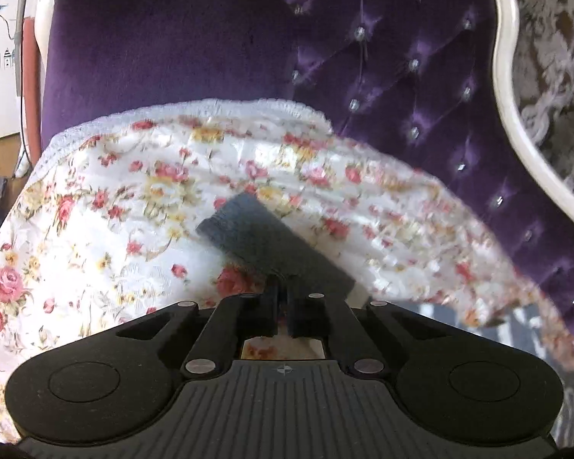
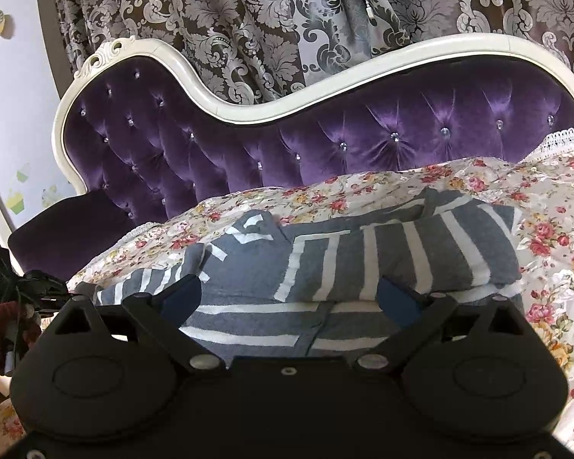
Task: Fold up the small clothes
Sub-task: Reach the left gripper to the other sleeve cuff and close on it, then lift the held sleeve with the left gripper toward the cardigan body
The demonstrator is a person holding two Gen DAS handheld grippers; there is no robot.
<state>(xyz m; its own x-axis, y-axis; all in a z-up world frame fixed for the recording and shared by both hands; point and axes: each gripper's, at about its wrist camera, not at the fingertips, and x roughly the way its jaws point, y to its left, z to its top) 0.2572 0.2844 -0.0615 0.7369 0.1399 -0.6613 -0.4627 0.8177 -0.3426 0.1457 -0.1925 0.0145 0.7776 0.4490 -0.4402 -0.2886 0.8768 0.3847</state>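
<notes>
Sofa: purple tufted backrest (image 2: 363, 145) with a white carved frame (image 2: 271, 114) was seen beyond both grippers; patterned curtains (image 2: 248, 11) hung behind it.
Cover: floral cloth (image 1: 107, 206) was spread over the seat, under and ahead of both grippers, with a lace edge at its far side.
Garment: grey striped top (image 2: 363, 260) was lying on the floral cloth directly ahead of the right gripper, bunched into a thick roll at its far part, with flatter layers nearest the fingers.
Right gripper: right gripper (image 2: 291, 294) was held wide apart, nothing between its blue pads, the garment's near edge lying between and just below them.
Left gripper: left gripper (image 1: 283, 298) was seen with its fingers drawn almost together, pinched on a dark grey fabric piece (image 1: 271, 241) that stuck out ahead of the tips over the floral cloth; whether this belonged to the striped top could not be told.
Blur: the far right of the left view was smeared, so detail there was left unjudged.
Step in hand: a fold of the garment was judged to be under way, one edge lifted by the left.
Advice: the held edge would best be carried across level and laid square; the free gripper could pin the bunched part first.
Obstruction: the thick roll and loose cover wrinkles were judged likely to drag and skew the fold.
</notes>
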